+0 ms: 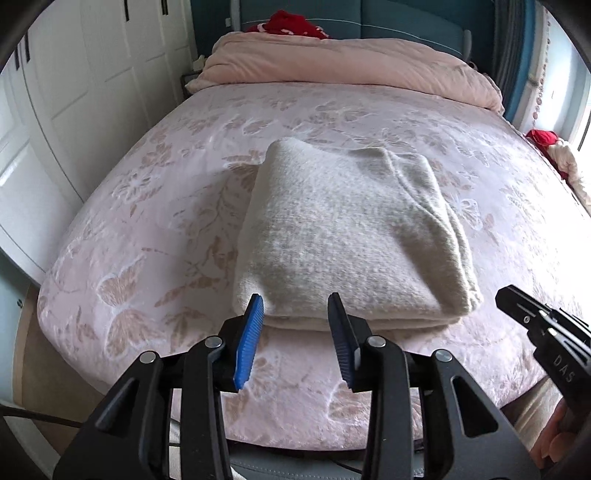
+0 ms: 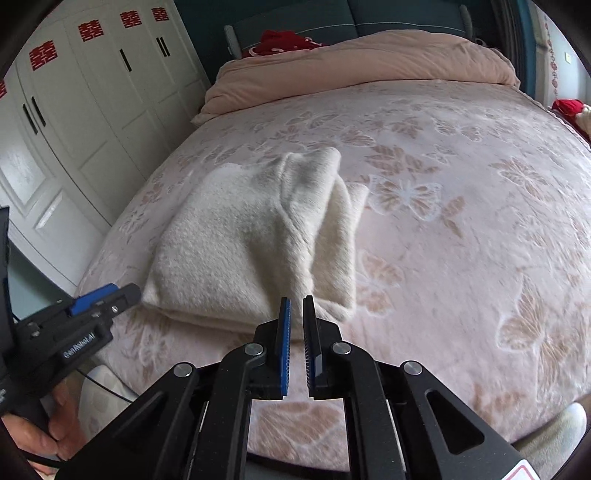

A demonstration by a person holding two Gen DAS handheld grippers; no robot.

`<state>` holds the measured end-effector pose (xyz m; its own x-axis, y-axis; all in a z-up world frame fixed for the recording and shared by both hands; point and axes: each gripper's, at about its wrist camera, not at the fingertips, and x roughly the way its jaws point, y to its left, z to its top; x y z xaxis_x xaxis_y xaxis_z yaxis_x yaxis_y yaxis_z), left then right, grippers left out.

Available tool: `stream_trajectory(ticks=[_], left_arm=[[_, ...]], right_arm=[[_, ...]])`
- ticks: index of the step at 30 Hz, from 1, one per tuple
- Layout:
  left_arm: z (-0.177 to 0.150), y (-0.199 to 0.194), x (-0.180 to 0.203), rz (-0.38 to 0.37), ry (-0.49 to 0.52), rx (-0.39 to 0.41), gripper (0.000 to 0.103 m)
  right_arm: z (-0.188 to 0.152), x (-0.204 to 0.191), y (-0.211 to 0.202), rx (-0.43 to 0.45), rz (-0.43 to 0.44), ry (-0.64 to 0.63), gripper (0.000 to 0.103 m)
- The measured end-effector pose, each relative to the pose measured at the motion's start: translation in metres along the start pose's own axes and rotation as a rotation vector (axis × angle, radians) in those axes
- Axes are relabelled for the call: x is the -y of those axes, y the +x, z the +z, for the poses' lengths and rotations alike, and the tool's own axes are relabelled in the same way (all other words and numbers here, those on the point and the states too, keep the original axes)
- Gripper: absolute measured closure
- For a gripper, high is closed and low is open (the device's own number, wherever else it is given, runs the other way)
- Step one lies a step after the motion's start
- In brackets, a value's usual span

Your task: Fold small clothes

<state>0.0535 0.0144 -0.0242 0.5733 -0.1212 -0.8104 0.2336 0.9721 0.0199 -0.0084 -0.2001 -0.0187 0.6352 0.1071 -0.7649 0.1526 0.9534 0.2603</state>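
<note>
Sweater [image 1: 351, 229], cream, knitted, folded into a thick square at frame centre on the bed [image 1: 147, 221], near its front edge.

Left gripper [image 1: 297, 310] at bottom centre of the left view: wide open, blue pads [image 1: 249, 343] well apart, gripping nothing; tips level with the sweater's near fold, contact not clear. Seen again at lower left of the right view, held in a hand [image 2: 40, 435].

Right gripper [image 2: 297, 306] at bottom centre of the right view: nearly closed, a narrow gap between the pads, nothing between them; tips over the sweater's near right corner, contact not clear. Black body also at right edge of the left view.

Bed covered in a pale pink spread with a butterfly and leaf pattern. Folded pink quilt [image 1: 351, 62] along the top of the frame, red cloth [image 1: 291, 22] behind it against a teal headboard [image 1: 406, 18]. White wardrobe [image 2: 92, 110] at upper left, red paper cuts [image 2: 90, 31] on its doors.
</note>
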Motion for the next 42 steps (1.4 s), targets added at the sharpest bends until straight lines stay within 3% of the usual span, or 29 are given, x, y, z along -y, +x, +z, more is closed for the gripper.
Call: stream_trajectory(ticks=[7,24,25,28,32,36,37,40,42], left_arm=[[-0.008,-0.009,0.01,0.008,0.017,0.0,0.068],[-0.025,-0.008,0.008,0.028,0.015,-0.015,0.067],[-0.025,-0.007,0.006,0.022,0.006,-0.016,0.066],[-0.02,-0.001,-0.015,-0.037,-0.085,-0.017,0.054],[-0.01,0.011,-0.039,-0.061,-0.16,-0.002,0.043],[-0.002,0.038,-0.045,-0.063,-0.158,-0.008,0.043],[-0.002,0.045,-0.044,-0.065,-0.158,-0.021,0.045],[0.0,0.07,-0.045,-0.095,-0.144,-0.075,0.078],[0.006,0.063,-0.048,-0.113,-0.143,-0.051,0.084]], right_arm=[[-0.012,0.01,0.0,-0.013,0.001,0.011,0.091],[-0.03,0.003,0.006,-0.033,-0.005,0.003,0.091],[-0.028,0.003,0.006,-0.028,-0.002,0.007,0.086],[-0.018,0.006,0.009,-0.003,-0.006,-0.003,0.05],[-0.004,0.014,0.027,-0.027,-0.005,0.025,0.05],[0.001,0.019,0.061,-0.087,0.006,0.062,0.048],[0.001,0.02,0.072,-0.11,0.006,0.064,0.056],[0.008,0.016,0.073,-0.093,0.036,0.056,0.084],[0.019,0.006,0.05,-0.021,0.051,0.03,0.085]])
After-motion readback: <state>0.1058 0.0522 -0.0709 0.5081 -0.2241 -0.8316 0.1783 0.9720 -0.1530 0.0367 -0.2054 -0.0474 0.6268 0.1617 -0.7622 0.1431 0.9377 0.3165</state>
